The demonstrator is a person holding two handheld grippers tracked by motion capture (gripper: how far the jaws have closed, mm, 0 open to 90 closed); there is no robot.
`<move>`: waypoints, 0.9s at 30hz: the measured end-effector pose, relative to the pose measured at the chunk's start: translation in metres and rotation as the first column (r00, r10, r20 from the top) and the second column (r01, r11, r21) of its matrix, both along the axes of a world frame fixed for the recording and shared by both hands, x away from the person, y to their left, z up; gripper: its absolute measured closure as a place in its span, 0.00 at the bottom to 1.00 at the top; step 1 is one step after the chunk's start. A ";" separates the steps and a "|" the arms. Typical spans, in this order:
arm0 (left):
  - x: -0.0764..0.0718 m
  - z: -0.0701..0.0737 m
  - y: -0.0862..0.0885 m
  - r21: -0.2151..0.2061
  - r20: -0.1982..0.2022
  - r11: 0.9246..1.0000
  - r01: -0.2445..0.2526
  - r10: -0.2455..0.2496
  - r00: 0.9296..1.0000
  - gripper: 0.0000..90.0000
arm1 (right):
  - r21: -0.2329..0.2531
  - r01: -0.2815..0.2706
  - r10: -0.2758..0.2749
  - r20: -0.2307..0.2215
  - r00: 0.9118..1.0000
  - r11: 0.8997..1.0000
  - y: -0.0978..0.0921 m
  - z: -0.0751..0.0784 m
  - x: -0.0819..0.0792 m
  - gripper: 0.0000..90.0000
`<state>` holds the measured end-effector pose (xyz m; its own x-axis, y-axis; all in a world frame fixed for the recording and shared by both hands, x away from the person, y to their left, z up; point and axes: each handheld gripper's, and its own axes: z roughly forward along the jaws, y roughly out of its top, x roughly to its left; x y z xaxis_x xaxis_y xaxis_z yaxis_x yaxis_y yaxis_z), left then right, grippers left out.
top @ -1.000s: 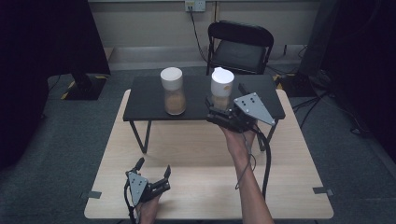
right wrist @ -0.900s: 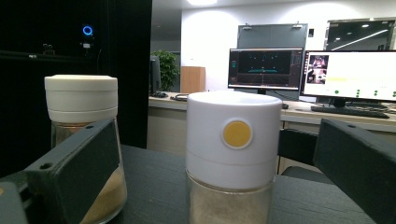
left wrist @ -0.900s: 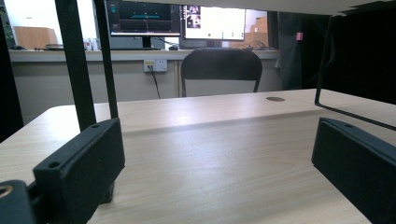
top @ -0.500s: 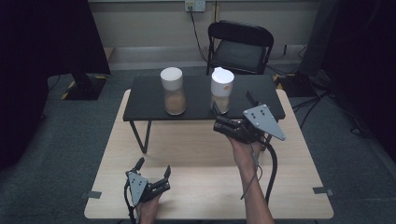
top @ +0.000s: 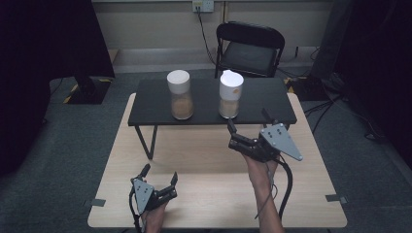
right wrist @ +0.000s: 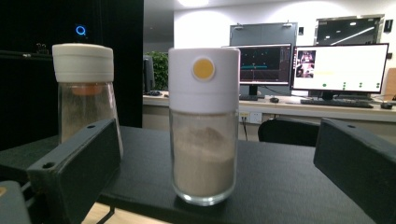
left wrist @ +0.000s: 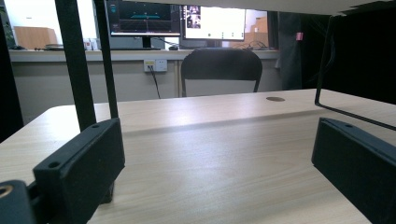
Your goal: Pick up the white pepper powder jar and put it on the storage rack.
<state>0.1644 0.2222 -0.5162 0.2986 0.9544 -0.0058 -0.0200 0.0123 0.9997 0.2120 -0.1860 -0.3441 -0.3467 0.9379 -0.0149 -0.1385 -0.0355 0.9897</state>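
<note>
A: Right, start at the right gripper (top: 248, 133). State?

B: Jaws spread wide, nothing between the pads. It hovers off the near edge of the black shelf (top: 155, 114), pointed at the right-hand jar (top: 231, 94). Not touching it.

A: And from the right gripper view?

B: Right-hand jar (right wrist: 203, 126) stands upright, dead centre between the two black jaws but farther off, near the shelf's front edge. White cap with a yellow dot, glass body holding pale powder. Left-hand jar (right wrist: 85, 93) sits behind the left jaw, also upright, white cap, well apart from the first.

A: Left gripper?

B: Left gripper (top: 159, 180) low at the near edge of the wooden table (top: 209, 194), jaws spread, empty. In the left gripper view the jaws frame bare tabletop (left wrist: 210, 154), shelf legs rising at left.

A: Beyond that?

B: Black chair (top: 250, 48) behind the table; monitors on a desk at the back.
</note>
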 end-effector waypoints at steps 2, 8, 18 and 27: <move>0.000 0.000 0.000 -0.001 0.000 1.000 0.000 0.000 1.000 0.02 | 0.002 0.003 -0.003 -0.002 1.000 1.000 -0.001 -0.004 -0.002 0.00; 0.000 0.000 0.000 -0.002 0.000 1.000 0.000 0.000 1.000 0.02 | 0.013 0.013 -0.012 -0.007 1.000 1.000 -0.004 -0.015 -0.010 0.00; 0.000 0.000 0.000 0.000 0.000 1.000 0.000 0.000 1.000 0.02 | 0.031 0.028 -0.028 -0.027 0.999 0.999 -0.006 -0.039 -0.019 0.00; 0.000 0.000 0.000 -0.001 0.000 1.000 0.000 0.000 1.000 0.02 | -0.021 0.042 -0.043 -0.051 0.998 0.999 -0.006 -0.058 -0.027 0.00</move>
